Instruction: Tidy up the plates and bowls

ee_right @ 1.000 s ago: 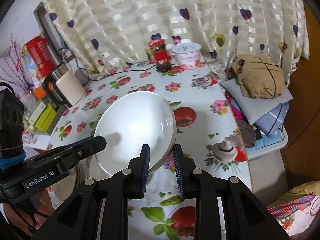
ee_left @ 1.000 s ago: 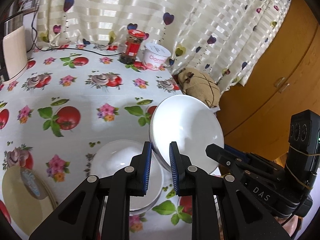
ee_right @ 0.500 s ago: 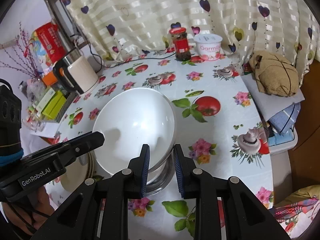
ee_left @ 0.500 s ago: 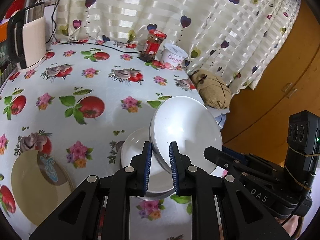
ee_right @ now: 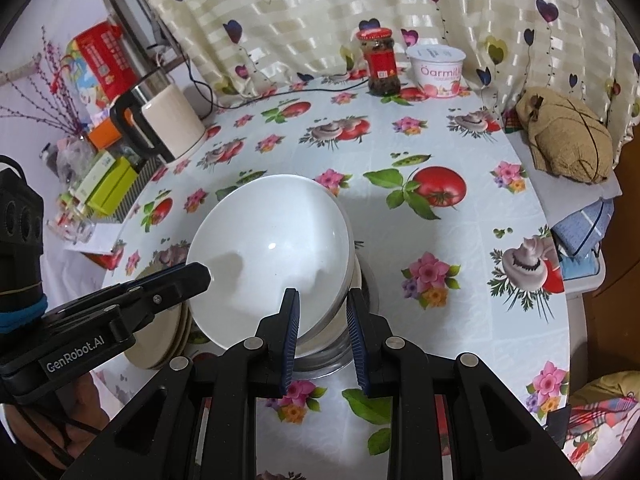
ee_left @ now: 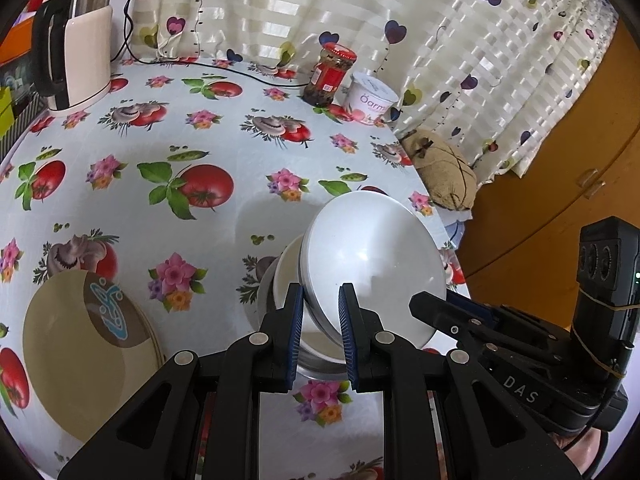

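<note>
We hold one white bowl (ee_left: 372,264) by its rim with both claws at once, tilted toward us, over the stack of bowls (ee_right: 344,344) that stands on the flowered tablecloth (ee_left: 160,140). The left gripper (ee_left: 319,320) pinches the rim at about seven o'clock in its own view, jaws narrowed to the thickness of the wall; the right gripper (ee_right: 323,312) does the same at about five o'clock in its view, one pad inside the bowl and one outside. The bowl's low edge sits just above the rim of the stack below (whether they already touch we cannot tell).

To nest it well, we judge that both hands should lower together and level the bowl, so its foot settles centred in the bowl beneath; letting one side go first would probably make it slide or clatter. Only once it rests should we ease both claws open. The beige plates (ee_left: 84,344) lie at nine o'clock of the stack, just beside it, and need clearance.
</note>
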